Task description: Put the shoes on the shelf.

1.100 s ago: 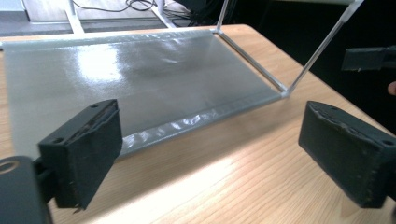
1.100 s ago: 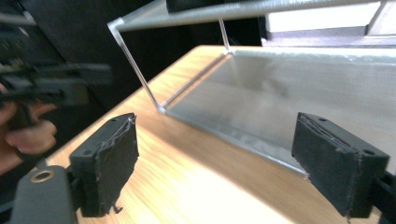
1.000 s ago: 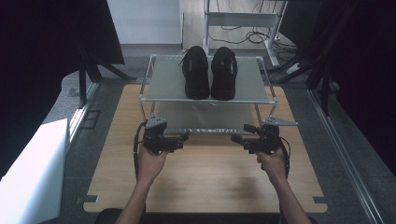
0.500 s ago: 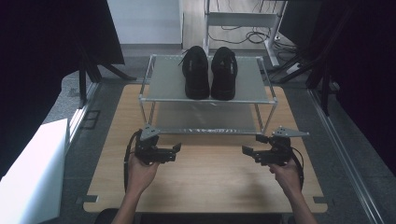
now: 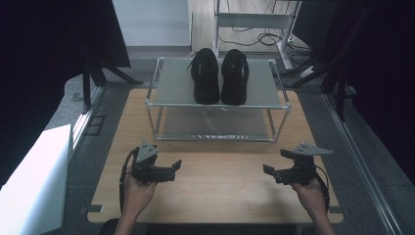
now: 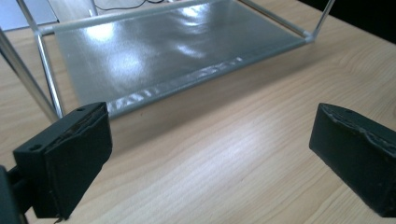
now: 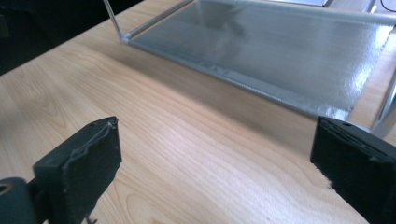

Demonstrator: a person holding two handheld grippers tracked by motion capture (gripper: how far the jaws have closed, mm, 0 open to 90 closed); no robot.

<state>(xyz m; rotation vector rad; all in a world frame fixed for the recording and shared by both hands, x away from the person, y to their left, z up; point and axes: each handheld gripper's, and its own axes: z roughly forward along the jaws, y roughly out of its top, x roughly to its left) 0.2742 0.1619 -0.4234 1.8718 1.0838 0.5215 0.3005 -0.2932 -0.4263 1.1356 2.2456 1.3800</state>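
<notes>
Both grippers sat low over the wooden table (image 5: pixel 215 196), well apart from each other and on the person's side of the metal rack (image 5: pixel 218 98). Left gripper (image 5: pixel 177 166) was held at the near left, tips pointing toward the middle of the table; its own view showed the jaws spread wide with only bare wood between them. Right gripper (image 5: pixel 266 170) mirrored it at the near right, tips pointing inward. Its jaws had just been opening and stood wide, nothing between them. Neither gripper touched anything.

The pair of black shoes (image 5: pixel 219 76) stood side by side on the rack's top shelf, toes toward the person, touching or nearly so, right of the shelf's centre. The lower shelf (image 6: pixel 168 51) showed in both gripper views, a grey sheet just above the wood, with each gripper near its front edge but clear of it
</notes>
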